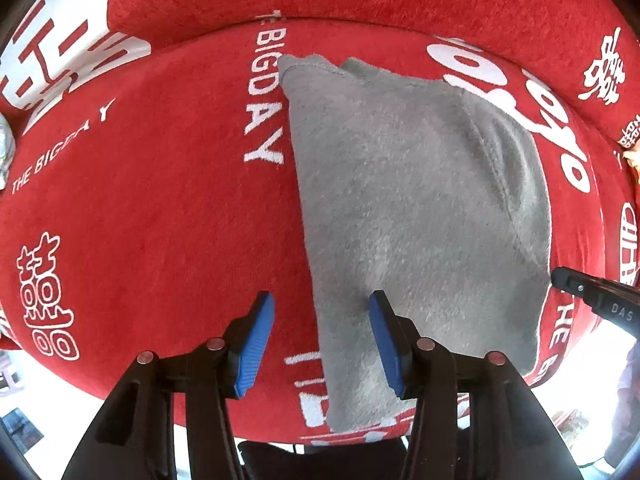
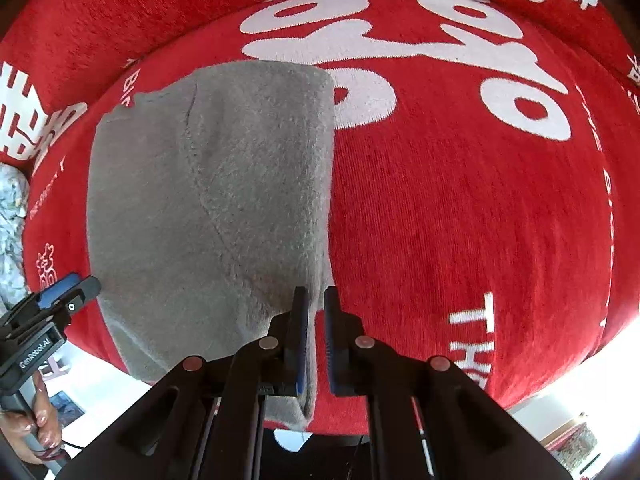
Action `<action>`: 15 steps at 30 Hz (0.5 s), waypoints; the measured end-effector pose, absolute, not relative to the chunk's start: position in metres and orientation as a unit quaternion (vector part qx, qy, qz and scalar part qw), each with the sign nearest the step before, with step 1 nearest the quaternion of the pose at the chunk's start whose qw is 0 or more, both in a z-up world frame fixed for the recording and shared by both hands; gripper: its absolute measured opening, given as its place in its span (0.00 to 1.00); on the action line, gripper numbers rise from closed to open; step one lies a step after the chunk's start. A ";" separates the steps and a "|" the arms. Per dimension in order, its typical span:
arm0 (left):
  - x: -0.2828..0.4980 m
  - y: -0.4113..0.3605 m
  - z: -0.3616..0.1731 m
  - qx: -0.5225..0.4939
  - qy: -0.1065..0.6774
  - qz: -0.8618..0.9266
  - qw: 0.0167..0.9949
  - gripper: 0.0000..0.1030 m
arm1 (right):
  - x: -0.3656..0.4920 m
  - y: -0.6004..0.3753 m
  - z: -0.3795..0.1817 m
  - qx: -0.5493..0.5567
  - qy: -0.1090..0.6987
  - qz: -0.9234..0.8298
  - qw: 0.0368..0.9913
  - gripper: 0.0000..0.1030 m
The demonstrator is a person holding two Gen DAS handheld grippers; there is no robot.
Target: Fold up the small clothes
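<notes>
A grey fleece garment (image 1: 404, 208) lies folded lengthwise on a red cloth-covered surface (image 1: 160, 208); it also shows in the right wrist view (image 2: 208, 200). My left gripper (image 1: 320, 332) is open, its blue pads either side of the garment's near left edge, holding nothing. My right gripper (image 2: 316, 336) has its jaws nearly closed, with a narrow gap, at the garment's near right edge; the cloth sits beside the left pad and I cannot tell if it is pinched. The right gripper's tip shows at the right edge of the left wrist view (image 1: 592, 292). The left gripper shows at the lower left of the right wrist view (image 2: 60, 292).
The red cloth (image 2: 460, 208) carries white lettering and symbols and rises into a raised back at the top of both views. A pale patterned fabric (image 2: 12, 220) lies at the left edge. The surface's near edge drops to a bright floor (image 2: 560, 408).
</notes>
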State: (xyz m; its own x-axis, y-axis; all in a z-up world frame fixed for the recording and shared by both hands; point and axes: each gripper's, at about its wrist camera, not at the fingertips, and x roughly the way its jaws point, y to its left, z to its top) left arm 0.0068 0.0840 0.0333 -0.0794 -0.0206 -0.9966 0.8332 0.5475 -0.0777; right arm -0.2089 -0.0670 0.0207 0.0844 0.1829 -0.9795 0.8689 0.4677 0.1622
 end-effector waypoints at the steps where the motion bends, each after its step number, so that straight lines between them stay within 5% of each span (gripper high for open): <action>1: 0.007 0.085 0.033 0.317 0.644 -0.354 0.599 0.49 | -0.210 -0.065 0.021 0.432 0.612 -0.287 0.597 0.09; 15: -0.002 0.100 0.058 0.324 0.653 -0.342 0.593 0.49 | -0.224 -0.048 0.050 0.461 0.601 -0.279 0.590 0.12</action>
State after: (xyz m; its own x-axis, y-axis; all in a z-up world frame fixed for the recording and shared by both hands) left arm -0.0021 0.1004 0.0580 -0.0873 0.0191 -0.9960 0.8287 0.5562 -0.0620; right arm -0.2241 -0.0481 0.0504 0.1223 0.2245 -0.9668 0.8841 0.4181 0.2089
